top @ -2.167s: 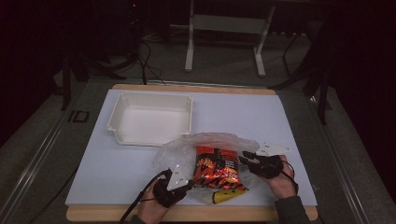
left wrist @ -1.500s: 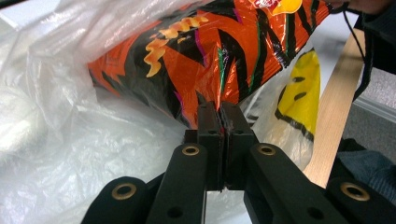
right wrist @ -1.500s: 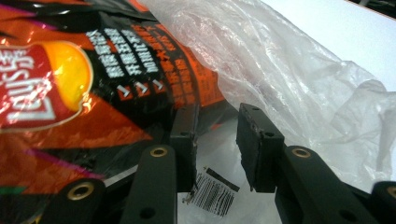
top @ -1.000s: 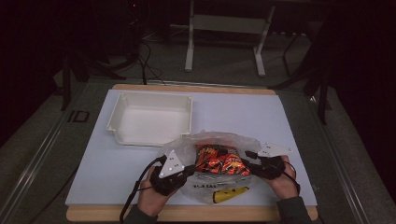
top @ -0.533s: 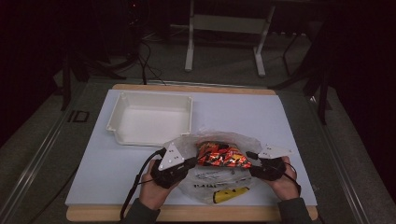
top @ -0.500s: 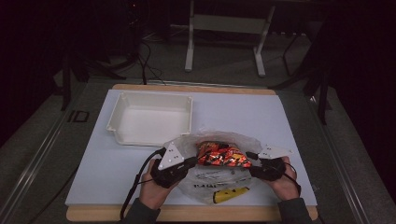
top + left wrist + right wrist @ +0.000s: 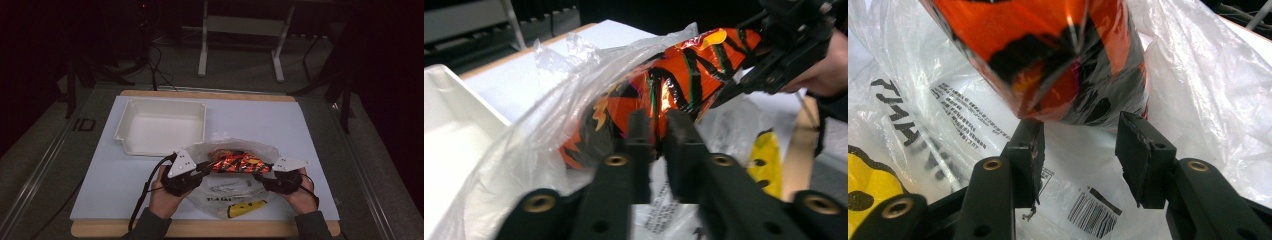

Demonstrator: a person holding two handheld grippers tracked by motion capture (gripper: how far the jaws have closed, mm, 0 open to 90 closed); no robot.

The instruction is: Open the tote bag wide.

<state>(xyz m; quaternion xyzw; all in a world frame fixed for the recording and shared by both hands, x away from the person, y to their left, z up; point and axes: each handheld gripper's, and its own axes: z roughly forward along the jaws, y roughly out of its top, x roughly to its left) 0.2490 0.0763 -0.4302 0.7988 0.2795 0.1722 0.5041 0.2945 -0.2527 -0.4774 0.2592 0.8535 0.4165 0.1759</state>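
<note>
**Jaws.** Left gripper point(image 7: 655, 117): the jaws have just been opening and now stand a narrow gap apart. The lower edge of the orange-and-black snack packet point(image 7: 239, 162) lies between them and no longer looks squeezed. Right gripper point(image 7: 1080, 130): the jaws have also just been opening and stand spread wide. The packet's other end sits at their tips, unpinched.

**Packet.** It lies crosswise in the mouth of the clear plastic bag point(image 7: 215, 186), between the two grippers, at the near side of the table point(image 7: 260, 120).

**Step.** Apparently the release of the packet into the bag.

**Next move.** This probably calls for drawing both grippers clear of the film without snagging it.

**Surroundings.** A yellow item point(image 7: 246, 207) lies lower in the bag. A white tray point(image 7: 200, 125) stands apart, farther back on the left.
</note>
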